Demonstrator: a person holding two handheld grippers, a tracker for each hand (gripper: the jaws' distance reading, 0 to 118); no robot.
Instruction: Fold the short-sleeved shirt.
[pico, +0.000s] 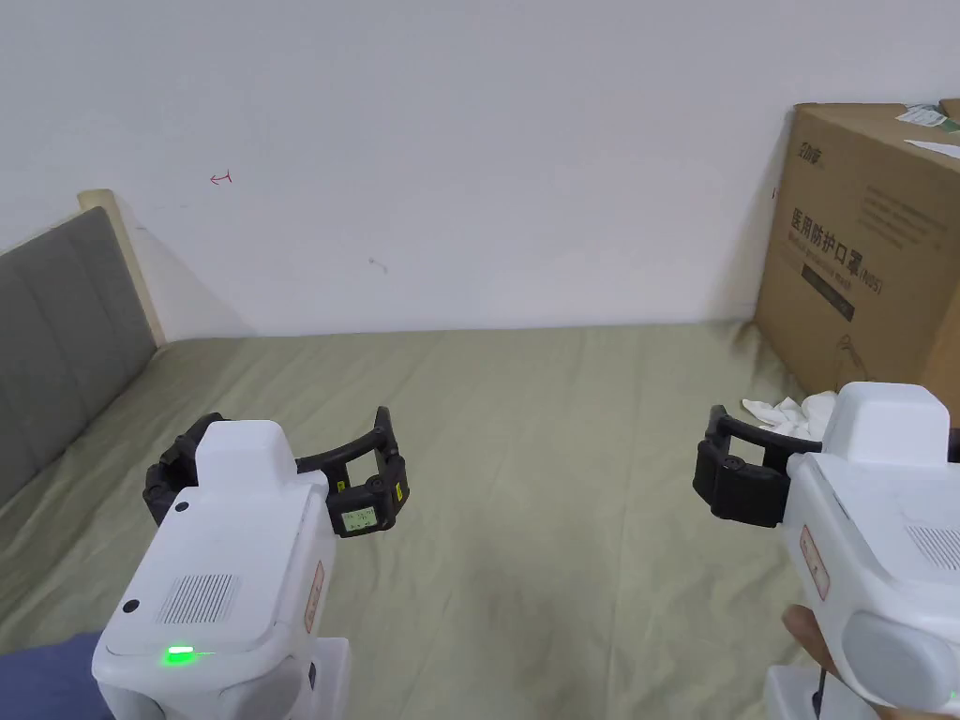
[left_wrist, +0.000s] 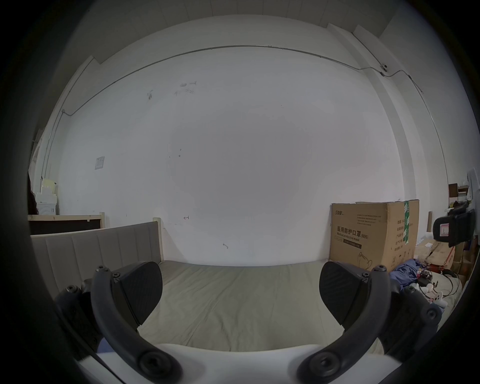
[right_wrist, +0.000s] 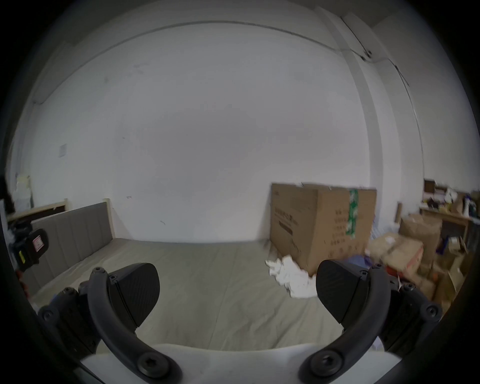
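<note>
A crumpled white garment (pico: 787, 411) lies on the olive bed sheet (pico: 562, 469) at the foot of a cardboard box; in the right gripper view the garment (right_wrist: 291, 278) sits just ahead of the right-hand jaw. My right gripper (pico: 825, 431) hovers beside it, open and empty (right_wrist: 237, 288). My left gripper (pico: 298, 436) hangs over the left half of the bed, far from the garment, jaws wide apart with nothing between them (left_wrist: 240, 288). Each gripper view catches the other gripper at its edge: the right gripper (left_wrist: 453, 230), the left gripper (right_wrist: 30, 246).
A large cardboard box (pico: 862, 272) stands on the bed's right end against the white wall. A grey padded headboard (pico: 66, 347) borders the left. Blue cloth (left_wrist: 406, 269), cables and more cartons (right_wrist: 405, 249) lie beyond the box. A hand (pico: 806, 633) holds the right gripper.
</note>
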